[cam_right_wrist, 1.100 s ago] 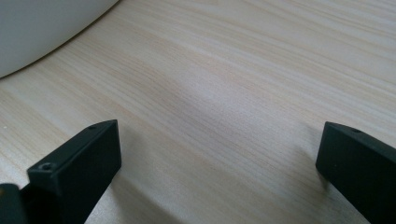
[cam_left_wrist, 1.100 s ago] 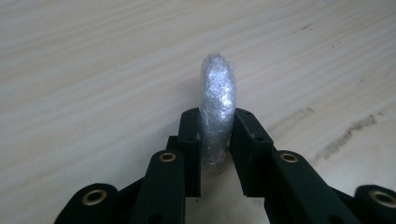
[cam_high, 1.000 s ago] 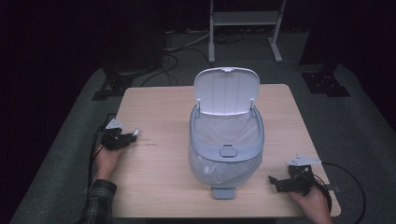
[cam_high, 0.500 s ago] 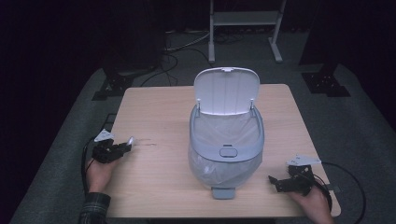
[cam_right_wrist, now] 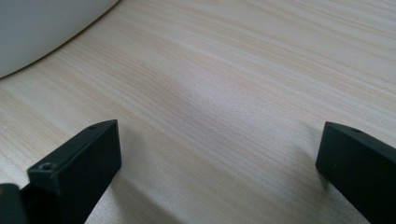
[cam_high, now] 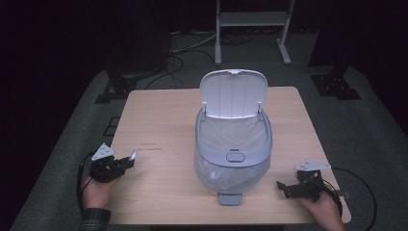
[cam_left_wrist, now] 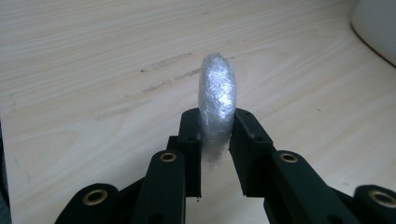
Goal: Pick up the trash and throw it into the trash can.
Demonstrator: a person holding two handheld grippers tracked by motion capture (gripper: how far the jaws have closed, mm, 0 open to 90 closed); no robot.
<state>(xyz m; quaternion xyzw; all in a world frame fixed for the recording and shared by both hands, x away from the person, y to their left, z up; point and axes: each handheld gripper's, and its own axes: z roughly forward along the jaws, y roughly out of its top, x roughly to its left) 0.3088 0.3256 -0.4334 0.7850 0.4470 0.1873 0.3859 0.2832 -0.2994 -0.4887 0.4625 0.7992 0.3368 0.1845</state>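
Left claw is pinching a crumpled wad of clear wrap, well short of the open-lidded bin off to its side. Light and springy, it's risking slipping free mid-carry. Right claw is resting open, empty, on the table.

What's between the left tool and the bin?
Bare table top in the high view, between the left tool, shut on a plastic wad, and the bin.

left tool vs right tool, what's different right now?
The left tool is shut on a silvery crumpled wad; the right tool stands wide open with nothing between its jaws. The left tool sits at the table's left edge, the right tool at its near right corner. Both point toward the open-lidded bin.
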